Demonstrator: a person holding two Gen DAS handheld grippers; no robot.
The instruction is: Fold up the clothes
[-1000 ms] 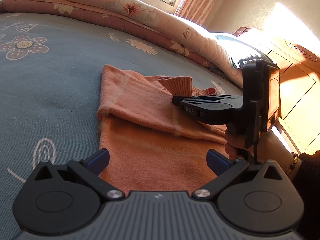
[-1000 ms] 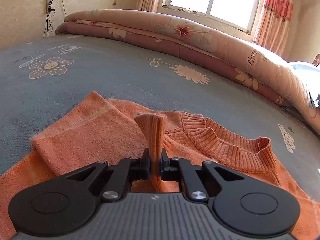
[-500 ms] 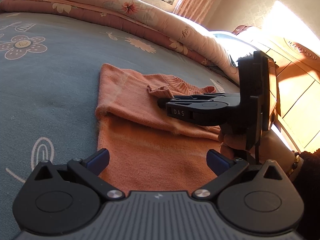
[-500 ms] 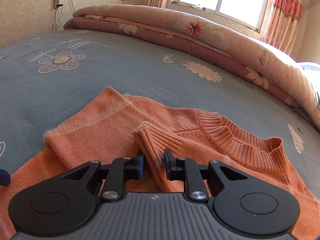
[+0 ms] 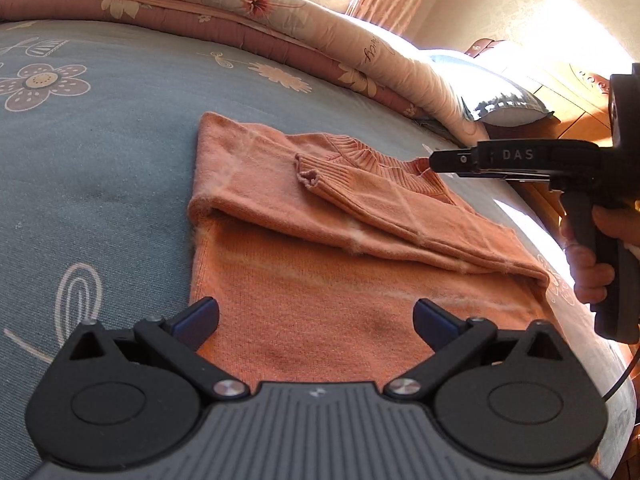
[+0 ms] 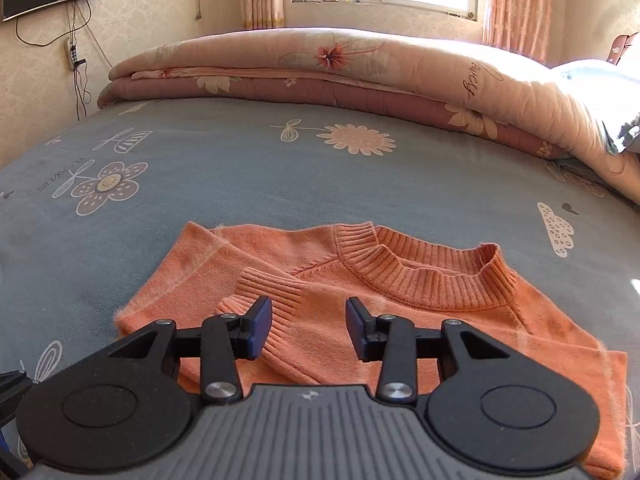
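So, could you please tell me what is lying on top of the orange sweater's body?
Its folded sleeve lies across the orange sweater, ribbed cuff near the collar. What that sleeve covers is hidden.

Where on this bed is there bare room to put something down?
Bare sheet runs between the sweater and the rolled quilt, and left of the sweater too. It is crowded near the sweater's right edge, where the right gripper hovers.

An orange knit sweater (image 5: 332,264) lies flat on the bed, its ribbed collar (image 6: 432,272) pointing toward twelve o'clock in the right wrist view. One sleeve (image 6: 276,304) is folded across the chest, its ribbed cuff (image 5: 316,170) resting just beside the collar at about nine o'clock of it. The body below lies smooth and spread.
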